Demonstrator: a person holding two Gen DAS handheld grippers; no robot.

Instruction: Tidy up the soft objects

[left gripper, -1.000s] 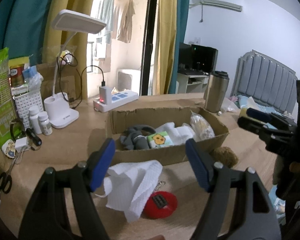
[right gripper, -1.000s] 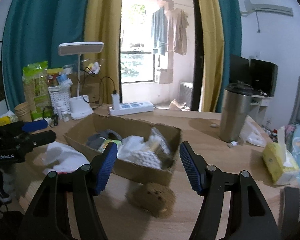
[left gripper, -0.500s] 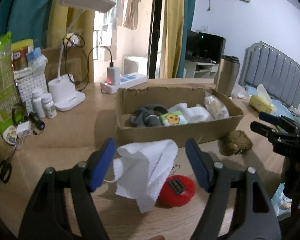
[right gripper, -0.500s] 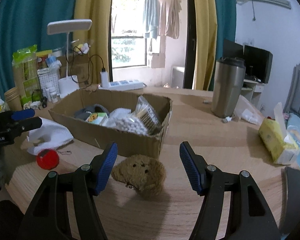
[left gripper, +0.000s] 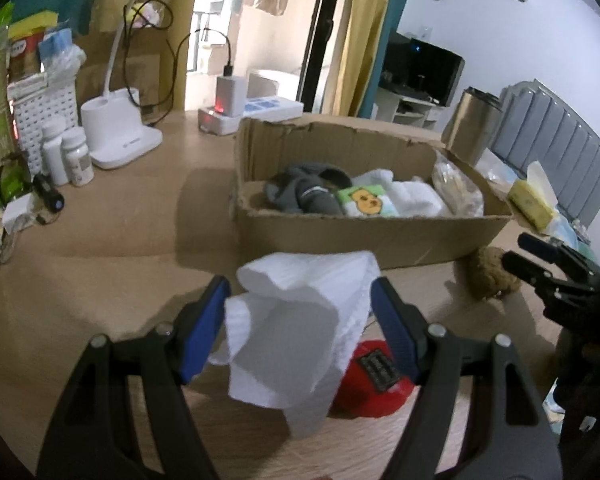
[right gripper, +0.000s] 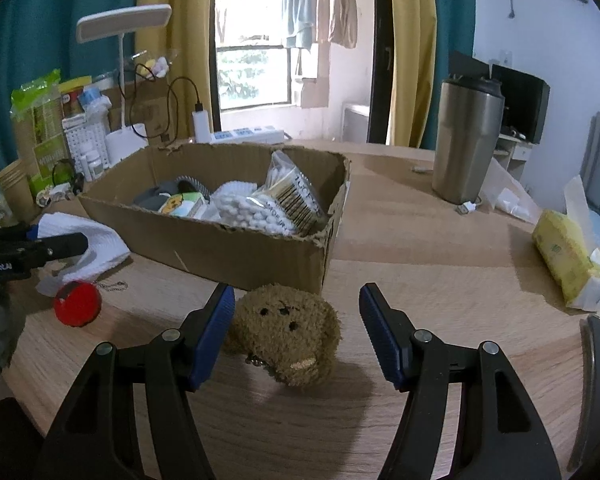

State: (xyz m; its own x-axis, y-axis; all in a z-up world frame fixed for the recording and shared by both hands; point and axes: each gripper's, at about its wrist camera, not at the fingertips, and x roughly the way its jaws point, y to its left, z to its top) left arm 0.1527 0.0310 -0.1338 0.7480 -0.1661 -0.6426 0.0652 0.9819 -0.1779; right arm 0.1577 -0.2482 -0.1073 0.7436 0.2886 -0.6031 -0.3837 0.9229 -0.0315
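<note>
While both grippers stand open, the white cloth (left gripper: 300,320) lies on the tabletop (left gripper: 120,248) between the fingers of the left gripper (left gripper: 300,320), and the brown plush bear (right gripper: 288,332) lies before the cardboard box (right gripper: 204,244), nearer the left finger of the right gripper (right gripper: 296,332).

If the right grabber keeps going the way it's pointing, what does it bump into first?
Most likely the brown teddy bear, lying between the right gripper's open fingers, with the cardboard box just behind.
</note>
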